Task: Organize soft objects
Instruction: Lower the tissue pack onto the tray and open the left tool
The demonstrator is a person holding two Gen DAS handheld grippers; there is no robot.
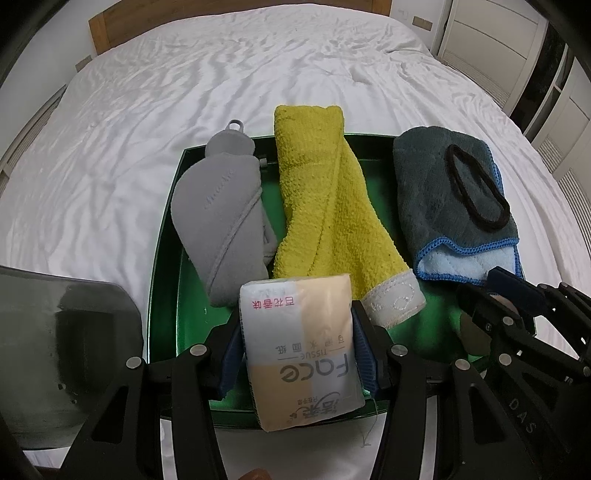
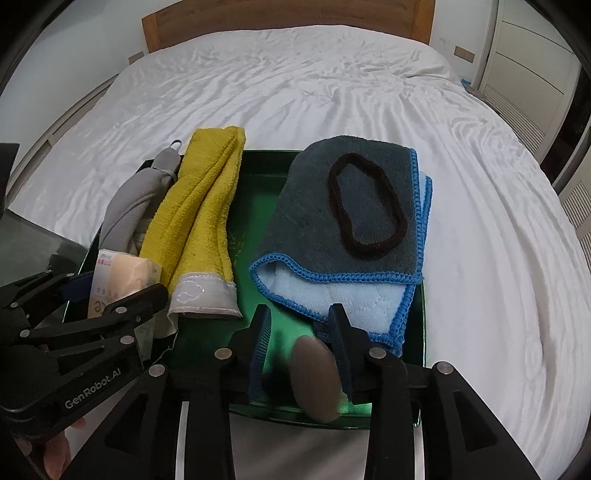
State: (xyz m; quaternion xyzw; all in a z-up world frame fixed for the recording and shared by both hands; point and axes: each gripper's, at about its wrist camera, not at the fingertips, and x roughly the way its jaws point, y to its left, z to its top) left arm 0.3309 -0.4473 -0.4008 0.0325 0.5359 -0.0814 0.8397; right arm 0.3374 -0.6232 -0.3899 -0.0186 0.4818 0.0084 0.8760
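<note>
Tray [image 1: 162,258] on a bed, centre frame, already holding towels and a pouch; left gripper [image 1: 297,354] clamps a tissue pack [image 1: 299,347] over it, right gripper [image 2: 301,332] part-open around a blurred brown object [image 2: 316,380].

Rumpled white sheet [image 1: 221,92] covered the bed, wooden headboard [image 2: 280,22] stood at its far end, white wardrobe doors [image 2: 528,66] rose at right, wall sockets [image 1: 422,23] flanked the headboard
</note>
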